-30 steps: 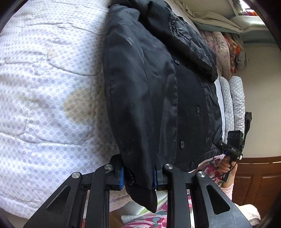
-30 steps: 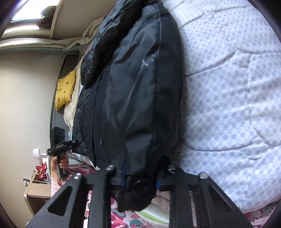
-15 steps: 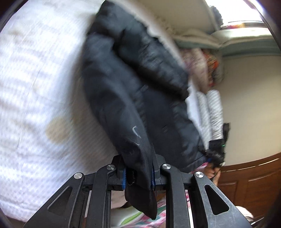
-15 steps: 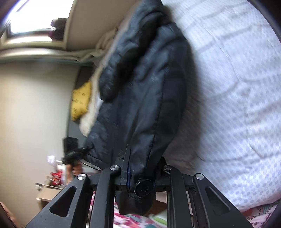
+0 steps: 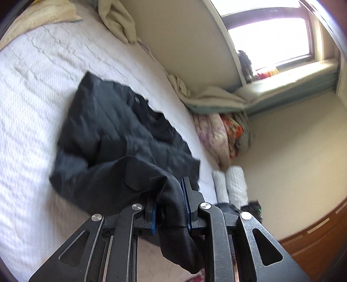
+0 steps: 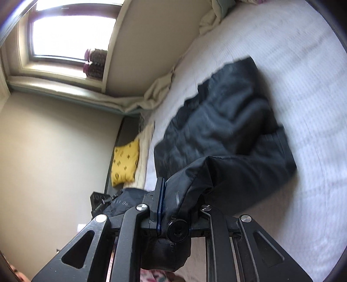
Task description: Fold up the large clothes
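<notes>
A large black jacket (image 5: 121,138) lies on the white quilted bed (image 5: 32,91), its near end lifted and doubled over toward the far end. My left gripper (image 5: 170,206) is shut on one bottom corner of the jacket, held above the bed. My right gripper (image 6: 180,208) is shut on the other bottom corner of the jacket (image 6: 227,134), where a black button (image 6: 177,230) shows between the jaws. The bed (image 6: 303,65) lies below. Both views are blurred by motion.
A beige blanket (image 5: 117,19) lies bunched along the wall. Folded bedding (image 5: 225,134) and rolled white quilts (image 5: 229,184) sit at one end of the bed, a yellow pillow (image 6: 125,162) at the other. A window (image 5: 269,36) is above. A wooden cabinet (image 5: 314,243) stands nearby.
Both grippers have risen and swung forward with the jacket's bottom corners. The jacket, flat and stretched a second ago, now folds over itself, and the views look along the bed toward the window.
</notes>
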A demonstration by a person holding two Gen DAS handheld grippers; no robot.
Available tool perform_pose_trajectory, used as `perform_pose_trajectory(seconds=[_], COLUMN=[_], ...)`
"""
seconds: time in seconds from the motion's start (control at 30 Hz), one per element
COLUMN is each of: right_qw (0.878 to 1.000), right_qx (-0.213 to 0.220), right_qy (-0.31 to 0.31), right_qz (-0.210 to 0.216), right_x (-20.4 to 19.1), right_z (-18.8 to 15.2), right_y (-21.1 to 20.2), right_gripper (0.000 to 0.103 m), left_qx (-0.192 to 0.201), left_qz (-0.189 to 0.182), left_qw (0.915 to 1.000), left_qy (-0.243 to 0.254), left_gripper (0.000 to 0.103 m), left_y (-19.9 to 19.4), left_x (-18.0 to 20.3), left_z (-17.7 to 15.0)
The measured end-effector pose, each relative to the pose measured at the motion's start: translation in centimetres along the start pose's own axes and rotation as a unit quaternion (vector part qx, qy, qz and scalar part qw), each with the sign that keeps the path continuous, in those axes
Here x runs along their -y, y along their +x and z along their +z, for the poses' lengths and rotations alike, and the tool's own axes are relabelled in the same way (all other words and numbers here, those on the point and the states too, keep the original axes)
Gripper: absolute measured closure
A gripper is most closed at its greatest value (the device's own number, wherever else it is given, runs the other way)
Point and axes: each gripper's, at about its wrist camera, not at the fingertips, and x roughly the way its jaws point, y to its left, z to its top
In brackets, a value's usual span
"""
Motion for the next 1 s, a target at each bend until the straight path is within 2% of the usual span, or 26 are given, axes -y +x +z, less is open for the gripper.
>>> perform_pose_trajectory(seconds=[0.1, 0.27, 0.57, 0.83, 0.93, 1.0], right_qw=[1.000, 0.998, 0.995, 0.994, 0.992, 0.991], right_qx=[0.019, 0.042, 0.064, 0.068, 0.067, 0.066], right_qy=[0.003, 0.028, 0.000, -0.002, 0.000, 0.008], right_qz=[-0.007, -0.046, -0.076, -0.091, -0.108, -0.112], right_x=[-0.2, 1.6, 1.8, 4.0, 5.2, 5.7], right_z=[2.3, 5.5, 11.0, 13.2, 13.3, 13.3], right_y=[1.1, 3.4, 7.0, 9.3, 10.3, 10.6], right_gripper=[0.091, 0.091, 0.091, 0.091, 0.091, 0.087], left_qx=[0.016, 0.029, 0.055, 0.053, 0.051, 0.050], left_qz=[0.015, 0.037, 0.065, 0.091, 0.094, 0.086], left_qw=[0.9995, 0.9968, 0.9943, 0.9876, 0.9857, 0.9855], left_qy=[-0.024, -0.065, -0.064, -0.117, -0.131, -0.138], left_gripper=[0.080, 0.080, 0.080, 0.080, 0.073, 0.061], left_y=[0.9, 3.2, 7.0, 10.8, 11.8, 12.0], left_x=[-0.8, -2.2, -1.9, -5.9, -7.3, -7.8], left_z=[1.3, 3.9, 7.7, 9.7, 9.6, 9.6])
